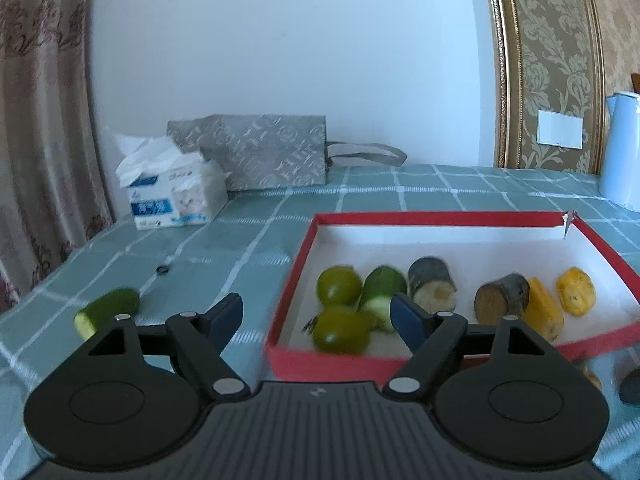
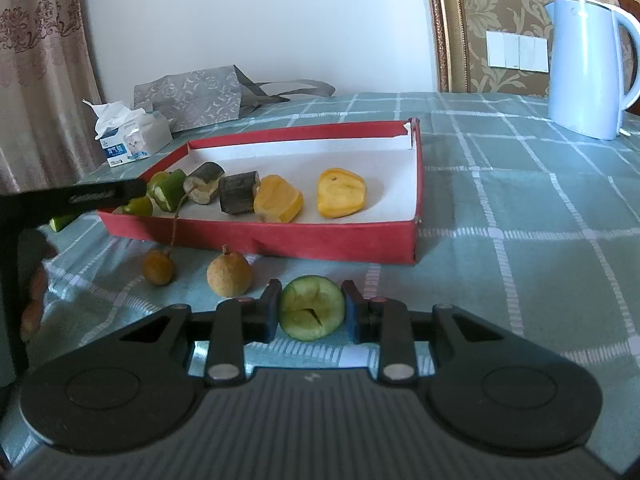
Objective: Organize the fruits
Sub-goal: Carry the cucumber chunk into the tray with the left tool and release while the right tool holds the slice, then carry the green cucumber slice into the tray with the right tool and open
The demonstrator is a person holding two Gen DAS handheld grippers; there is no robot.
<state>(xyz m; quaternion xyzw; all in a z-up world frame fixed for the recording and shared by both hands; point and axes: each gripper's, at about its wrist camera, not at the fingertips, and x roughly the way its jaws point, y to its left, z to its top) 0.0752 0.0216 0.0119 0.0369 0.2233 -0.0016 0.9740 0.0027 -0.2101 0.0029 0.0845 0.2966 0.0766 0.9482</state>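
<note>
A red tray (image 1: 440, 218) with a white floor holds two green limes (image 1: 339, 285), a cucumber piece (image 1: 382, 292), two dark-skinned cut pieces (image 1: 432, 284) and two yellow pieces (image 1: 576, 290). My left gripper (image 1: 316, 316) stands open over the tray's near left corner, with nothing between its pads. Another cucumber piece (image 1: 108, 312) lies on the cloth to its left. In front of the tray (image 2: 280, 236), my right gripper (image 2: 312, 300) is shut on a round green cut piece (image 2: 312, 314) just above the cloth. Two brown longans (image 2: 229, 273) lie to its left.
A tissue pack (image 1: 176, 194) and a grey patterned bag (image 1: 256, 152) sit at the back left by the wall. A white kettle (image 2: 588, 68) stands at the back right. A small dark ring (image 1: 162, 269) lies on the checked cloth. A curtain (image 1: 40, 120) hangs on the left.
</note>
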